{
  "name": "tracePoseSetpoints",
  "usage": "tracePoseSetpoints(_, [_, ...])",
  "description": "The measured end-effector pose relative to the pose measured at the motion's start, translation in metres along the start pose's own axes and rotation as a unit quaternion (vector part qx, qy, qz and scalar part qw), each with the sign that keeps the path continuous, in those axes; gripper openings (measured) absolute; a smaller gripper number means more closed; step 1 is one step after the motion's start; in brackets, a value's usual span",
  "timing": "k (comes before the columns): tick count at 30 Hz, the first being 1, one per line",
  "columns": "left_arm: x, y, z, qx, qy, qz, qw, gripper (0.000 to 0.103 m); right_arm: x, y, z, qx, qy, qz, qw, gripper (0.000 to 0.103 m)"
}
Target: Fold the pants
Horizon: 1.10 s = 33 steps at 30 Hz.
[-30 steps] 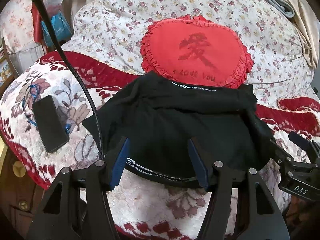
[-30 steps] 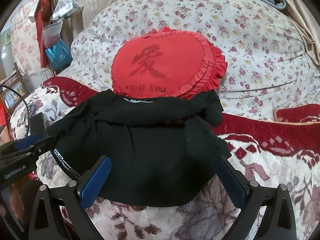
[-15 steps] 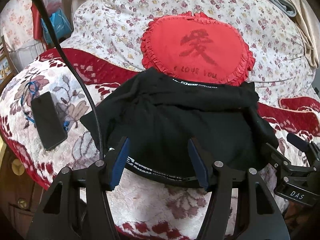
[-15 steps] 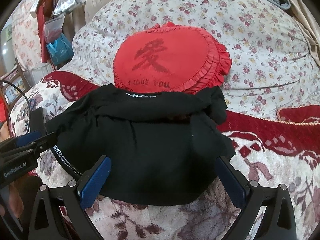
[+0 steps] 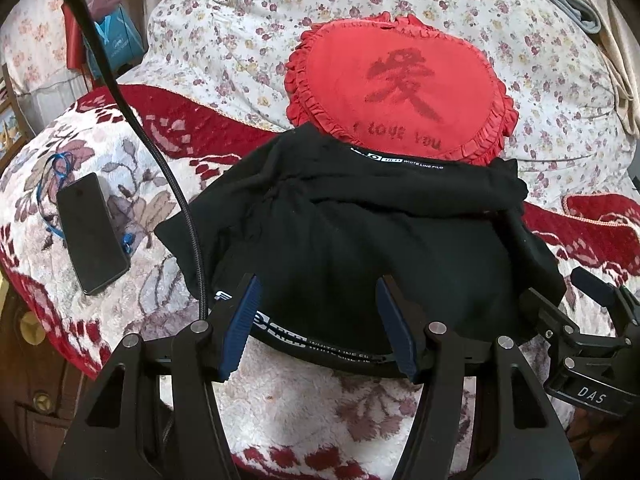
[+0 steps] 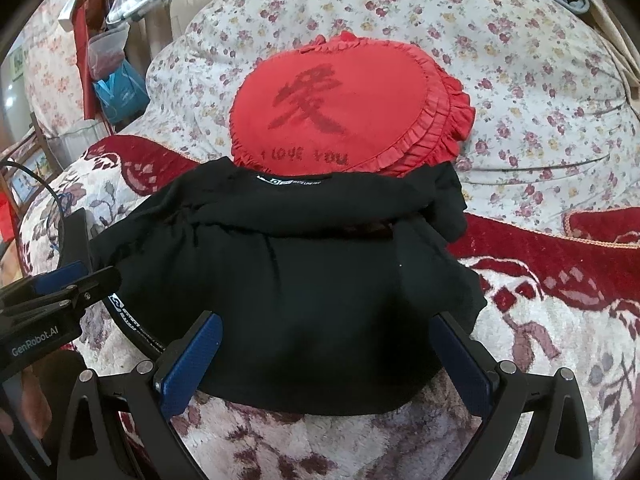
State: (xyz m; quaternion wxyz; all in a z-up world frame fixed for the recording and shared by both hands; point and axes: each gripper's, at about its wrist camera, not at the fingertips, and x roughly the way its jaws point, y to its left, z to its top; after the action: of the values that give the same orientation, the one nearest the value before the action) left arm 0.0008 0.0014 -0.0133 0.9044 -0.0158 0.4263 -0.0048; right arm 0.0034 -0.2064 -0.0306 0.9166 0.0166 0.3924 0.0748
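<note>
On bed (image 5: 304, 408): pants (image 5: 360, 248) bunched, far edge against red pillow (image 5: 400, 88).
Axis: pants lie crosswise, waistband (image 5: 332, 350) nearest.
Left claw (image 5: 318, 322): open, straddling waistband; nearer.
Right claw (image 6: 326, 356): open, empty, over near hem.

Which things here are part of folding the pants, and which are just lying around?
Part of the job:
black pants
left gripper
right gripper

Just lying about:
red heart cushion
phone
floral duvet
blue bag
</note>
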Motion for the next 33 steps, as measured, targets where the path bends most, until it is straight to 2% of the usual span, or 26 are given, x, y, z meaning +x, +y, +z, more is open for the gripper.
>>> tracePoseSetpoints(9, [0.005,0.016,0.002,-0.015,0.001,0.003,0.9999,0.060,0.010,0.001,-0.002,0.005,0.013,0.005,1.000,0.103])
tracePoseSetpoints(17, [0.014,0.064,0.003,-0.050,0.004,0.040,0.9979,0.060,0.027,0.000,-0.008,0.011,0.030,0.016,0.999,0.103])
tracePoseSetpoints(22, [0.031,0.085,0.004,-0.073,0.020,0.050,0.9959,0.060,0.036,0.003,-0.011,0.007,0.041,0.027,0.999,0.103])
tracePoseSetpoints(29, [0.068,0.105,0.012,-0.110,0.042,0.050,0.9918,0.060,0.045,-0.021,-0.011,0.049,0.050,0.025,0.997,0.103])
tracePoseSetpoints(33, [0.090,0.111,0.020,-0.116,0.051,0.044,0.9910,0.060,0.039,-0.030,-0.011,0.042,0.043,0.016,0.998,0.103])
